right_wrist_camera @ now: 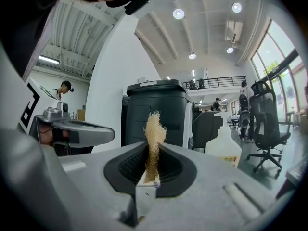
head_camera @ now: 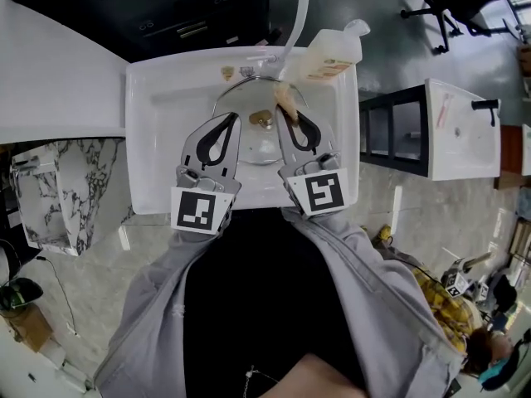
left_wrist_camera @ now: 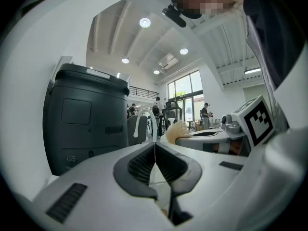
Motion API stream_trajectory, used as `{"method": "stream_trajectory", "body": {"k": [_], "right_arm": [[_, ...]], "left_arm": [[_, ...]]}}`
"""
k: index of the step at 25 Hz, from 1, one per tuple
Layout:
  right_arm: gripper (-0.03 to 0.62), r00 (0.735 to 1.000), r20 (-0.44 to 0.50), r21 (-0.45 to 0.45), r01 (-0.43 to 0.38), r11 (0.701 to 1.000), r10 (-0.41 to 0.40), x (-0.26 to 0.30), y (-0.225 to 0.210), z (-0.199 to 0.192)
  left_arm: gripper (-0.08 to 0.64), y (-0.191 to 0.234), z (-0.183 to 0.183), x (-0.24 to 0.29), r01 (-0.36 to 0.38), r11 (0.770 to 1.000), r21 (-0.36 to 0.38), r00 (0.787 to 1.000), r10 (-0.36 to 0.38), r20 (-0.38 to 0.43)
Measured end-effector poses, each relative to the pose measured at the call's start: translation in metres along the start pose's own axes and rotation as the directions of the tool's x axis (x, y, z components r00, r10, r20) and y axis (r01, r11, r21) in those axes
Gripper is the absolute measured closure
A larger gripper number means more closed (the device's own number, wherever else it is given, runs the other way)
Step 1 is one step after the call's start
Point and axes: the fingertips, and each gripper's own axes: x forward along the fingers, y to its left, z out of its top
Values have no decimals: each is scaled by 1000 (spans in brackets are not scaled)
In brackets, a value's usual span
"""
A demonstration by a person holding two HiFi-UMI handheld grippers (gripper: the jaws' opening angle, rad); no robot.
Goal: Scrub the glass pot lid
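No readable text or numbers anywhere; soap bottle label too small and blurred.

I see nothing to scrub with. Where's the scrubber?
The tan scrubber is pinched in the right claw, poking past its tip. In the head view it sits over the far edge of the glass lid in the sink, near the soap bottle.

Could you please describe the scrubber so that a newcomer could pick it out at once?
Find the white sink in the middle of the head view, with the glass pot lid in it. Over the lid, the right gripper pinches the scrubber between its jaws. It is the only tan, frayed, fibrous tuft there; the soap bottle nearby is smooth plastic.
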Motion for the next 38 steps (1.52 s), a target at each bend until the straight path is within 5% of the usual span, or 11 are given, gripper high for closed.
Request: {"method": "stream_trajectory", "body": {"k": [15, 27, 29, 34, 38], "right_arm": [[563, 989, -120, -63, -89, 994, 81, 53, 13, -77], [563, 957, -251, -217, -202, 955, 146, 82, 47, -153], [563, 950, -268, -239, -225, 945, 159, 87, 53, -161], [563, 937, -321, -297, -241, 924, 142, 95, 59, -182], [563, 920, -375, -380, -263, 887, 113, 100, 61, -199]], "left_arm": [[554, 58, -82, 20, -34, 999, 1, 990, 34, -137], [546, 100, -177, 34, 8, 1000, -16, 952, -13, -306], [401, 102, -191, 36, 29, 999, -43, 939, -42, -341], [394, 107, -222, 45, 98, 993, -72, 901, -119, -418], [394, 107, -252, 53, 172, 981, -92, 836, -194, -512]]}}
